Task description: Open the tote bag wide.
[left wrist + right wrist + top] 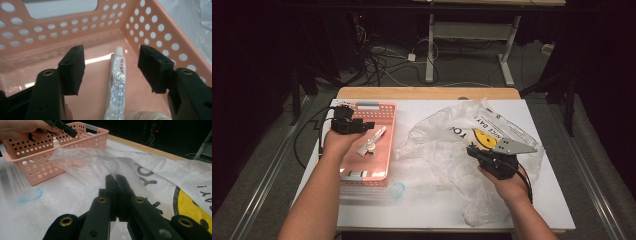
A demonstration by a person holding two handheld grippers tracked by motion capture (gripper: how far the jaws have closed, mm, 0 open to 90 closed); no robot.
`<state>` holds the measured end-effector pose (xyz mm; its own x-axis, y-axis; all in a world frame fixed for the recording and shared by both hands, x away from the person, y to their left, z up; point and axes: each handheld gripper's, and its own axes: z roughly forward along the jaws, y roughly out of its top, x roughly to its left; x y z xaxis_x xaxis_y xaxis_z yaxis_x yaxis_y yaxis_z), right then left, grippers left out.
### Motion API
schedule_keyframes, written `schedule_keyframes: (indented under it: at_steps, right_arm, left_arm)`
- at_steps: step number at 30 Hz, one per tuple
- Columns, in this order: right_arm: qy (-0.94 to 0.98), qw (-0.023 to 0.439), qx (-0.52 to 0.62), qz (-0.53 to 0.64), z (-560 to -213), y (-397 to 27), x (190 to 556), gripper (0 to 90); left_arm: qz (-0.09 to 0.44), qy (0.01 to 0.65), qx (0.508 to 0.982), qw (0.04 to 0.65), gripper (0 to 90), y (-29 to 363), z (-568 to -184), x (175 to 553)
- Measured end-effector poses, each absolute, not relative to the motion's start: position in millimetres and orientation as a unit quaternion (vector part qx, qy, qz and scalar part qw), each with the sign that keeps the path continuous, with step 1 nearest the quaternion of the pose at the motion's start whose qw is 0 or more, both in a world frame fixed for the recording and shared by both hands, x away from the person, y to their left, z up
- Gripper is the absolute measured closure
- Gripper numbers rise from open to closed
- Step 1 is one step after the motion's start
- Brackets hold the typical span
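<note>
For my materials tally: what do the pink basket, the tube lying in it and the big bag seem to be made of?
Basket: moulded pink plastic, glossy floor, walls punched with round holes. Tube: soft white plastic or laminate, shiny and creased, with a white cap. Bag: thin clear plastic film, crinkled and see-through, printed with black letters and yellow.

White tube lies flat on the pink basket floor, cap toward the far wall; clear bag sprawls crumpled beside the basket.
</note>
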<state>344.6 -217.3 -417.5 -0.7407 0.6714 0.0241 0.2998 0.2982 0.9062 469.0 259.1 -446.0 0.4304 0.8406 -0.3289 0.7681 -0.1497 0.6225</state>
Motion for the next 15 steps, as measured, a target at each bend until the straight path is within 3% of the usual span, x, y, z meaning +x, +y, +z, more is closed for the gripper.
schedule_keyframes:
  at_steps: [9,15]
  right_arm:
    - [0.785,0.181,0.309,0.505,-419,-217,344,90.0]
    - [0.785,0.18,0.31,0.505,-419,-217,345,90.0]
  left_arm:
    - [0.043,0.504,0.789,0.348,59.1,248,-455,471]
    - [0.03,0.497,0.807,0.318,61.5,242,-463,475]
